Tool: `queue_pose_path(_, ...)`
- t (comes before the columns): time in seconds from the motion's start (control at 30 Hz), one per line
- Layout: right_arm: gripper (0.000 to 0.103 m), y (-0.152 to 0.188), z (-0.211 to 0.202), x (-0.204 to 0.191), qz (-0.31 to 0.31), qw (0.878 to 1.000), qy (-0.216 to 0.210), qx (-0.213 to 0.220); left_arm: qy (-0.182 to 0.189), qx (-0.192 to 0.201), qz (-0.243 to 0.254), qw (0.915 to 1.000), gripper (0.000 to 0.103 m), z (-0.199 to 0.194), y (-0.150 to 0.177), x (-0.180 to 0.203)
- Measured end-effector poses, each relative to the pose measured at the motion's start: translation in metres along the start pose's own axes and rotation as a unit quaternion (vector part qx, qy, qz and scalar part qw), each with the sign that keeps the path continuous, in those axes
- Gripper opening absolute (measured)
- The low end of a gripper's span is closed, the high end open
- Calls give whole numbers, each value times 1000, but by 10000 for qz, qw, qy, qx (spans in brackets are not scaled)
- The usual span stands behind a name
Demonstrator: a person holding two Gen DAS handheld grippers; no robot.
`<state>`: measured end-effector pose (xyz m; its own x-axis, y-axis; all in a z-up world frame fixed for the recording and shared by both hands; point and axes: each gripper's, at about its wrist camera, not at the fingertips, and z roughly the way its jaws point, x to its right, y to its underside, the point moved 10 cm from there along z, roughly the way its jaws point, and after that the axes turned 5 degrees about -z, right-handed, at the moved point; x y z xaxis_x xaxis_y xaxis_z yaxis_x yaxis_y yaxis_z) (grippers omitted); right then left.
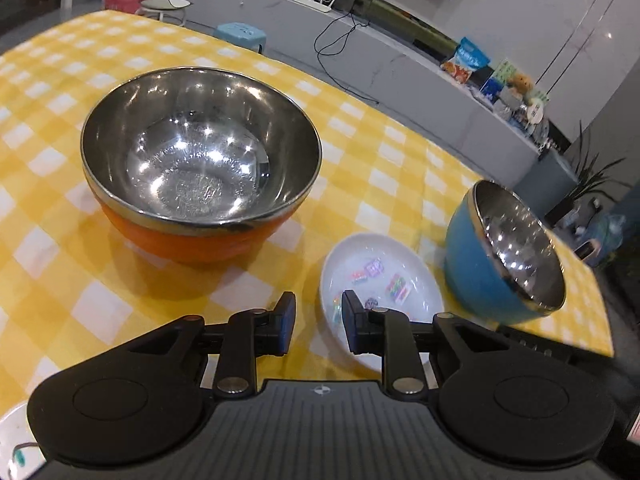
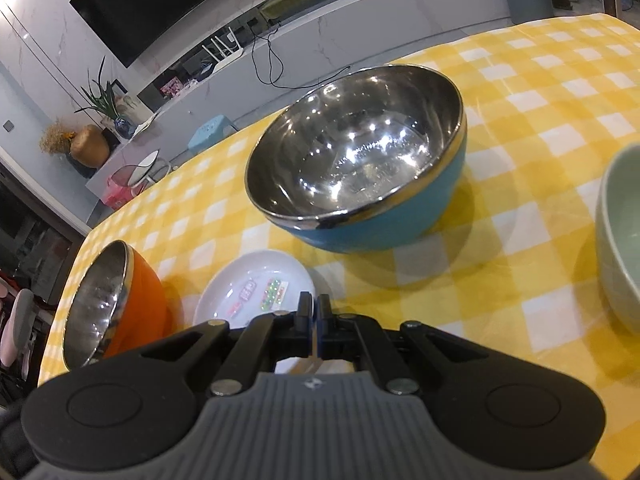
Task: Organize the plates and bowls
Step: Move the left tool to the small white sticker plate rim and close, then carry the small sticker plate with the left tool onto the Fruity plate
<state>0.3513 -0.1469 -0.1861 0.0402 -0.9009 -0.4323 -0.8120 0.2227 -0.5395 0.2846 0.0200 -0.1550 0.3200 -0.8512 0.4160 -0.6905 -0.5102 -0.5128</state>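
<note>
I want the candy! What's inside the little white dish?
The small white oval dish shows several little colourful printed shapes; whether they are candy is unclear. The left gripper covers the dish's near edge, so anything there is hidden.

A yellow-and-white checked cloth (image 1: 380, 152) covers the counter. On it, the orange bowl (image 1: 192, 236) has a shiny steel-grey inside, and so does the blue bowl (image 2: 360, 152). Between those two bowls lies a white saucer (image 1: 400, 256) printed with small motifs in pink, purple and green. To the right of the blue bowl stands a pale green bowl (image 2: 620, 232).
</note>
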Motion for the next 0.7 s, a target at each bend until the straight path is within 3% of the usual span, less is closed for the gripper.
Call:
queue_pose_path(0.1,0,2,-1,0,-33,10000,7,4,61,-111,82,9999,6,4,2,1)
queue_pose_path(0.37,0,7,-12,-8,-207,9997,101,-77,39,-52,193,9998,4,-13,3,2)
queue_pose_path(0.7,0,26,-64,-43,-416,9988,-195,-180,-134,-157,-299,9993,3,-76,1,-18)
